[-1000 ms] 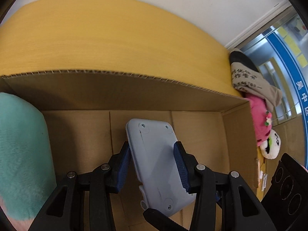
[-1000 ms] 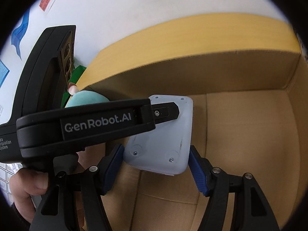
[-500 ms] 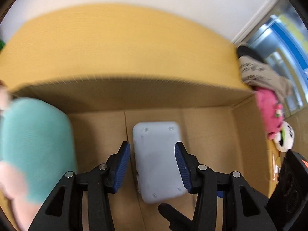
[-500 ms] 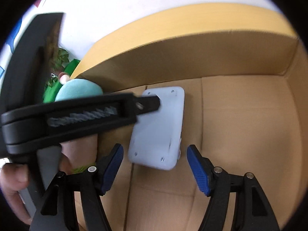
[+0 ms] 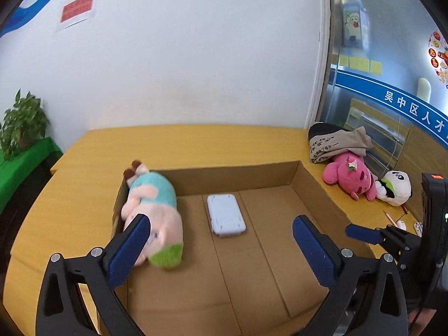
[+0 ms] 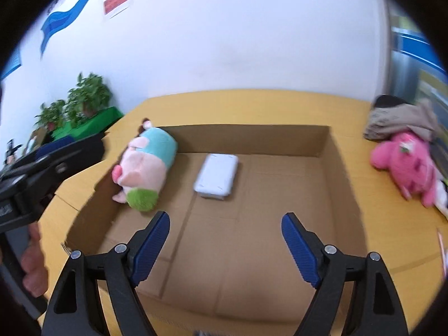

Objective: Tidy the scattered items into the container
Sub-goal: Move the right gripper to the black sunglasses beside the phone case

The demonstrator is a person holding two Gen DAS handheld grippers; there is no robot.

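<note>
A plain white wall [image 5: 182,64] rises straight ahead of the fingers, evenly lit, with a red-and-white rectangular paper notice [image 5: 77,9] and a curving blue painted stripe [image 6: 68,12] high to their left. Beneath it spreads a yellow wood-grain tabletop [image 5: 196,145]. Far left of the fingers, leafy green potted plants [image 6: 86,93] stand on a green-covered stand [image 5: 25,159]. To their right runs a glass partition [image 5: 372,64] crossed by a blue band with white Chinese characters [image 5: 403,103].

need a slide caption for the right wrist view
Open right hand-held gripper above a cardboard box holding a plush pig and a white device.
</note>
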